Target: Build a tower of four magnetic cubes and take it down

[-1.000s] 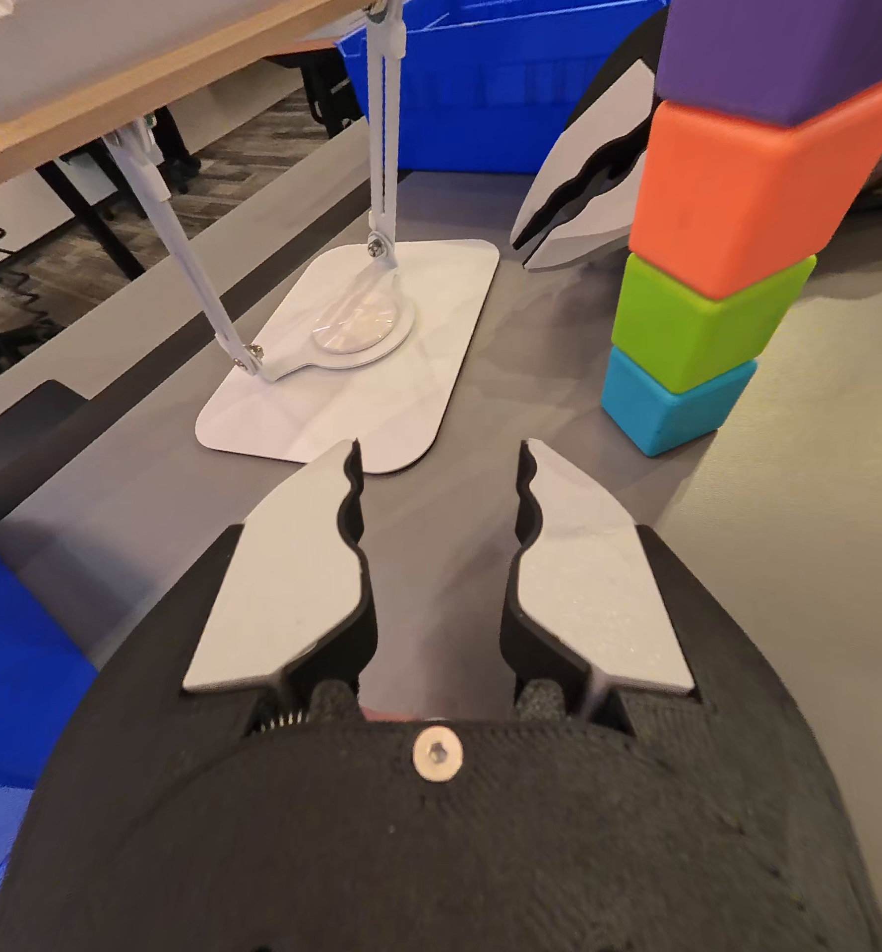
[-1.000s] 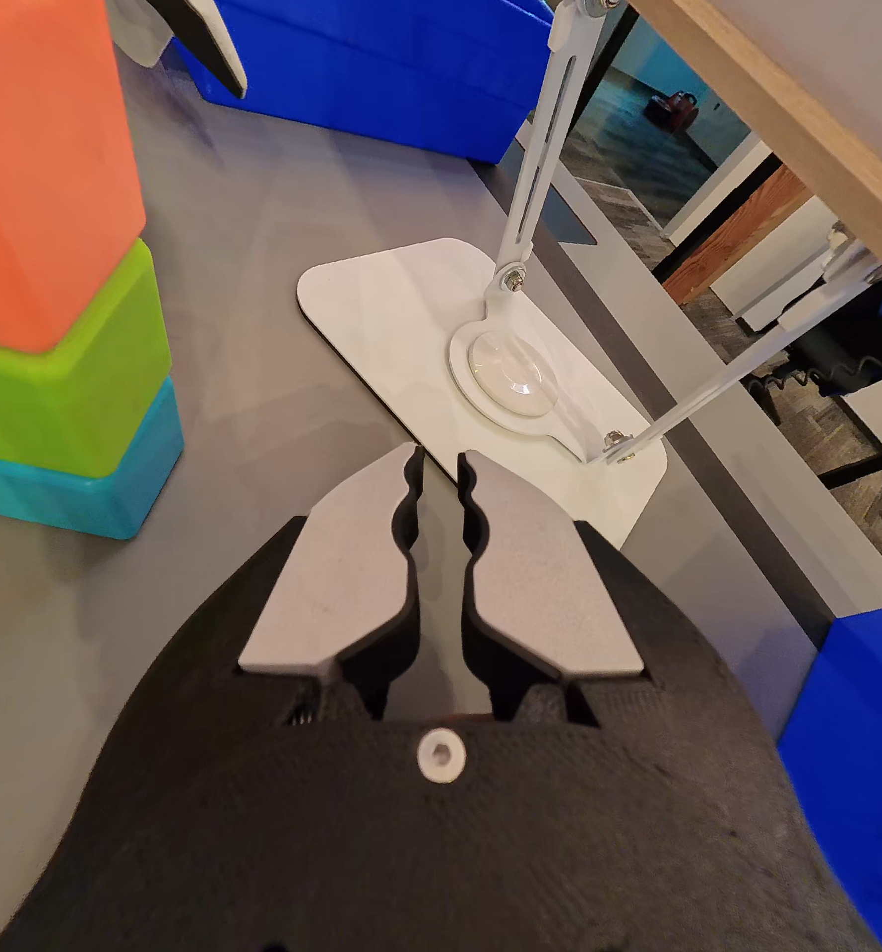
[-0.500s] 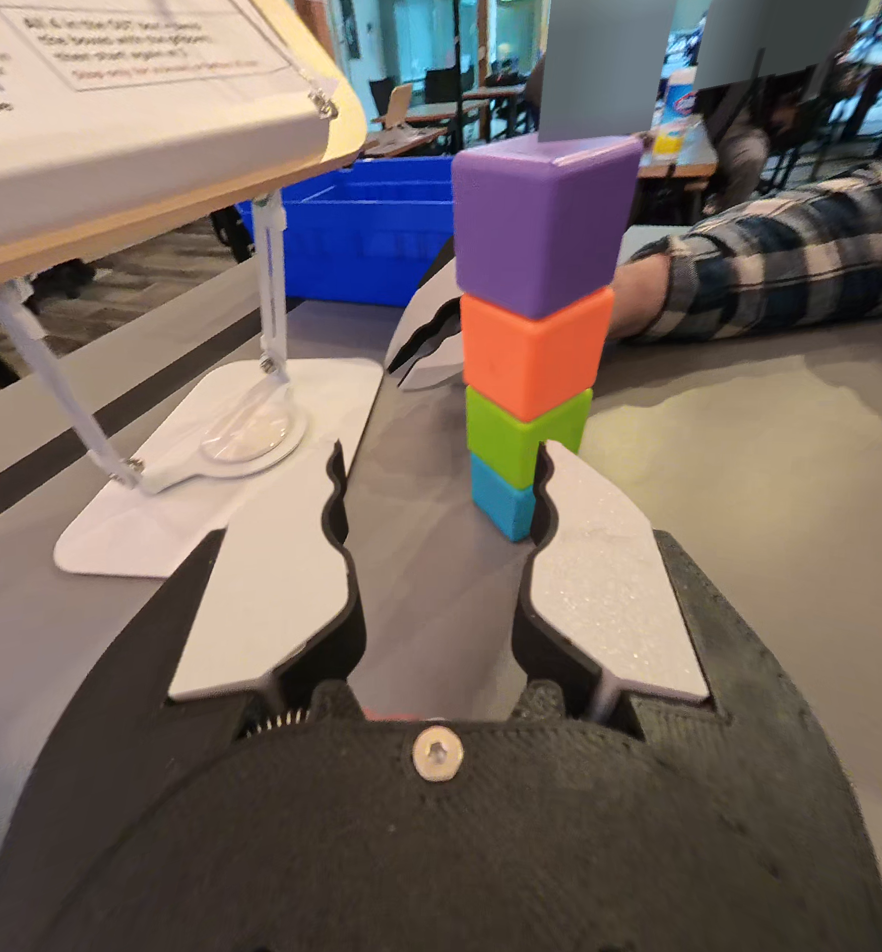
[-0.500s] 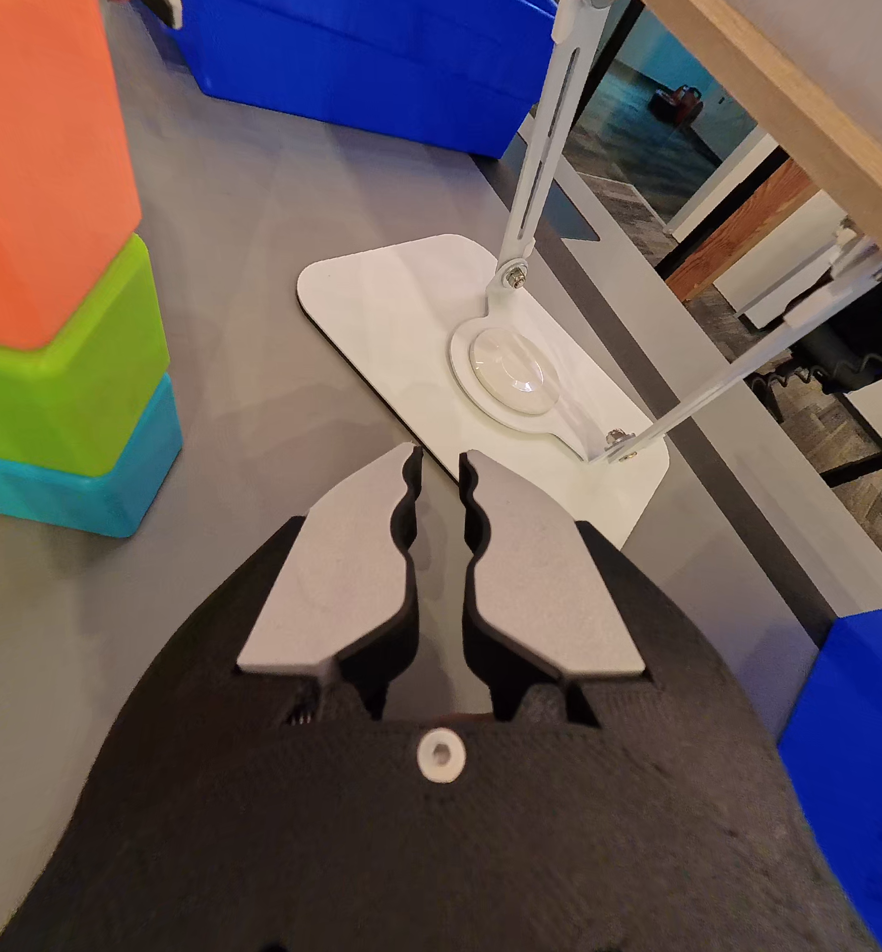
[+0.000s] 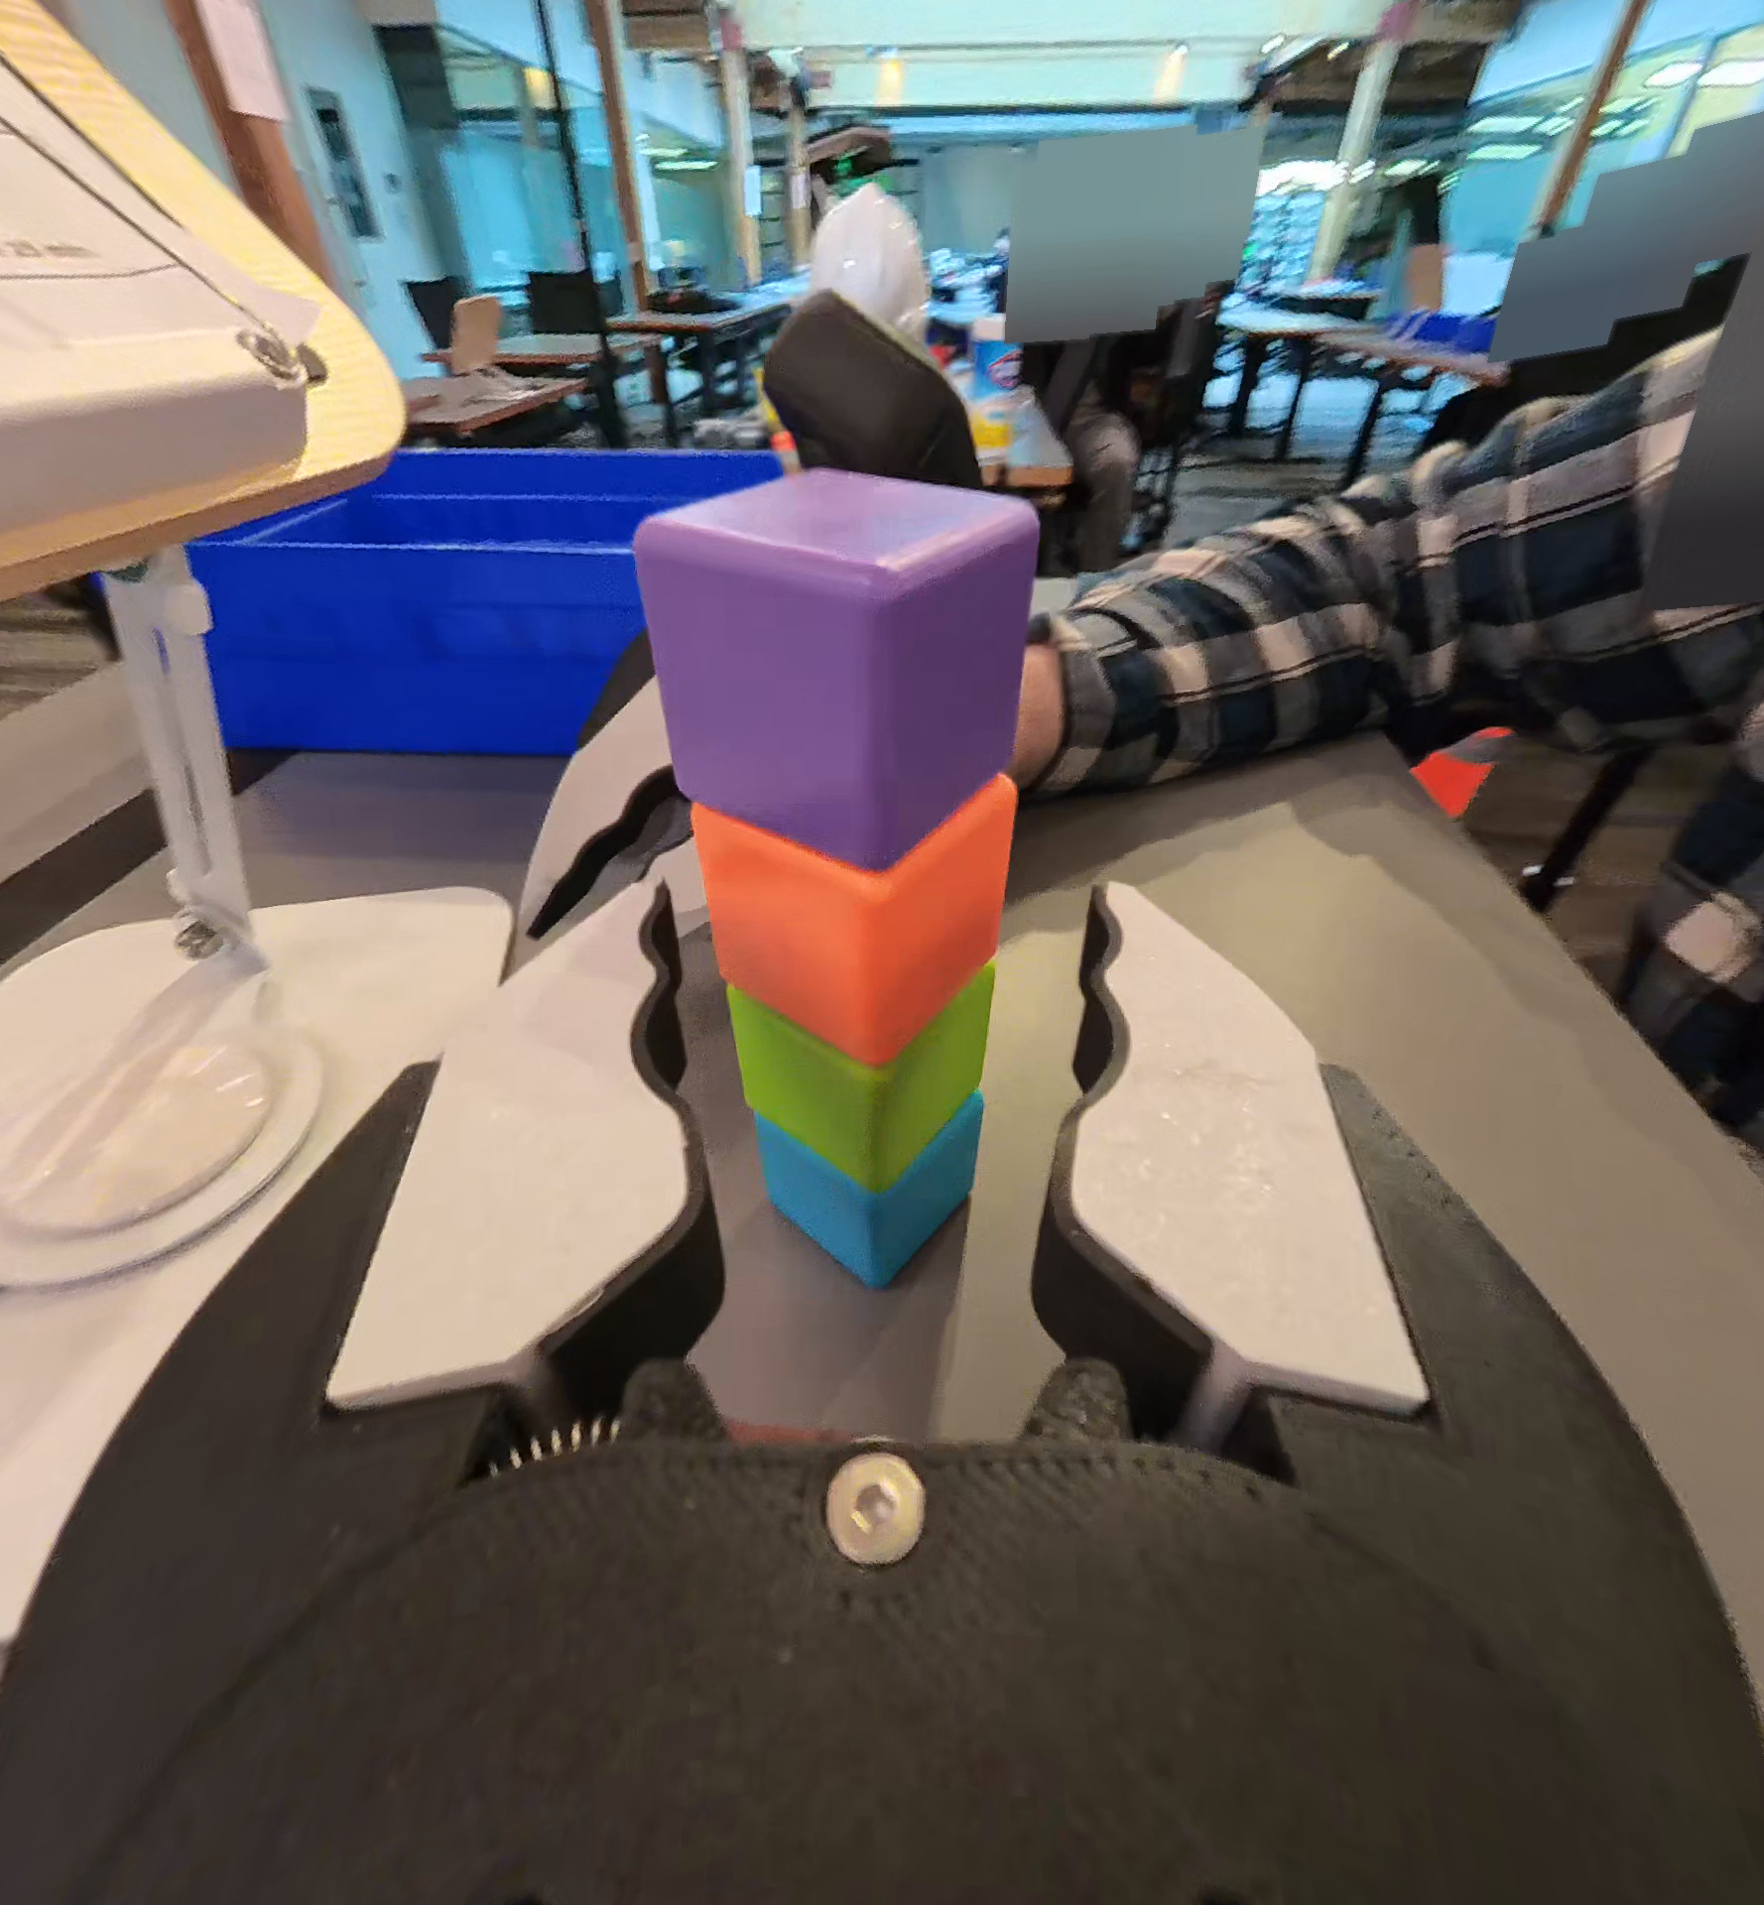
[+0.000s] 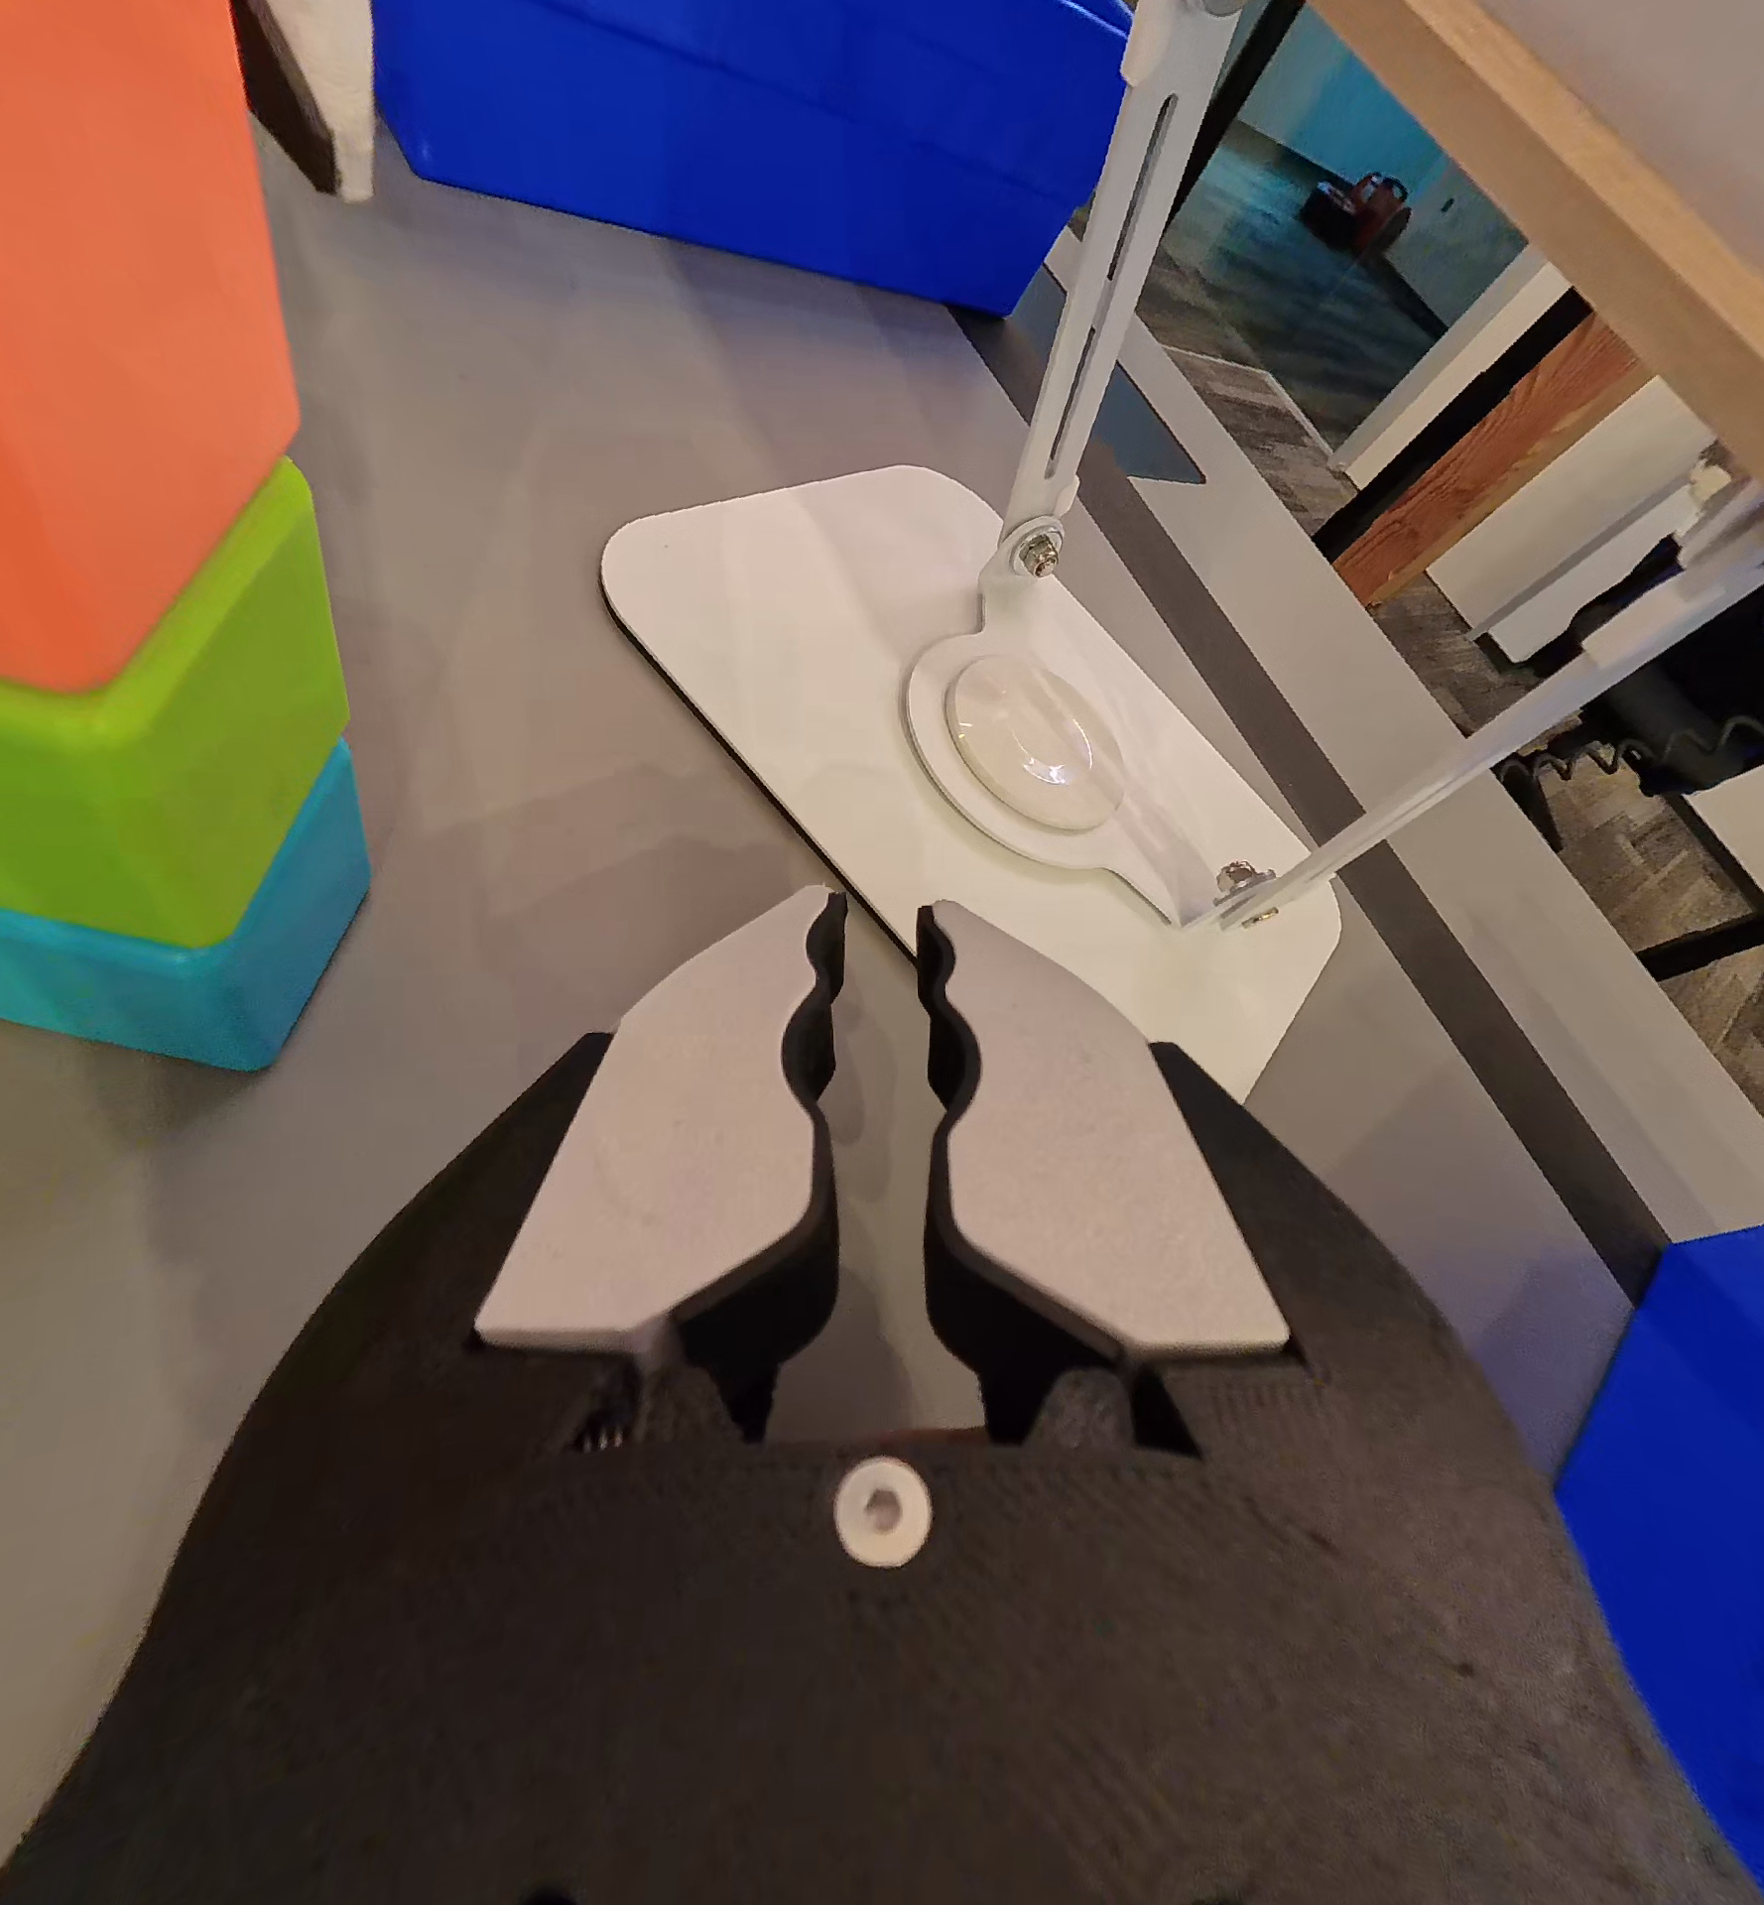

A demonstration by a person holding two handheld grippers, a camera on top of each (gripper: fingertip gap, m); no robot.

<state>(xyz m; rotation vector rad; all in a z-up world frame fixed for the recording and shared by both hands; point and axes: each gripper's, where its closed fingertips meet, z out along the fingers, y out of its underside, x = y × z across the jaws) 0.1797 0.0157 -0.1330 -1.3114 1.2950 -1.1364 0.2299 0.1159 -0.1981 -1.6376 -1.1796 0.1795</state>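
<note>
A tower of four cubes stands on the grey table (image 5: 1321,1031): purple (image 5: 837,660) on top, then orange (image 5: 857,928), green (image 5: 857,1072) and blue (image 5: 868,1196) at the bottom. My left gripper (image 5: 880,897) is open and empty, its fingers either side of the tower and a little short of it, level with the lower cubes. My right gripper (image 6: 880,909) is nearly closed and empty, low over the table to the right of the tower's orange (image 6: 84,361), green (image 6: 136,753) and blue (image 6: 136,979) cubes. It also shows behind the tower in the left wrist view (image 5: 600,835).
A white stand base (image 5: 239,1031) with thin legs holds a wooden board (image 5: 136,309) beside the tower; it also shows in the right wrist view (image 6: 857,639). A blue bin (image 5: 424,619) stands behind. Another blue bin (image 6: 1713,1495) is at right. A plaid sleeve (image 5: 1373,639) rests on the table.
My left gripper has swung towards the tower and lifted its view, so the tower now sits centred between its fingers, which have opened wider. The right gripper has barely moved.
</note>
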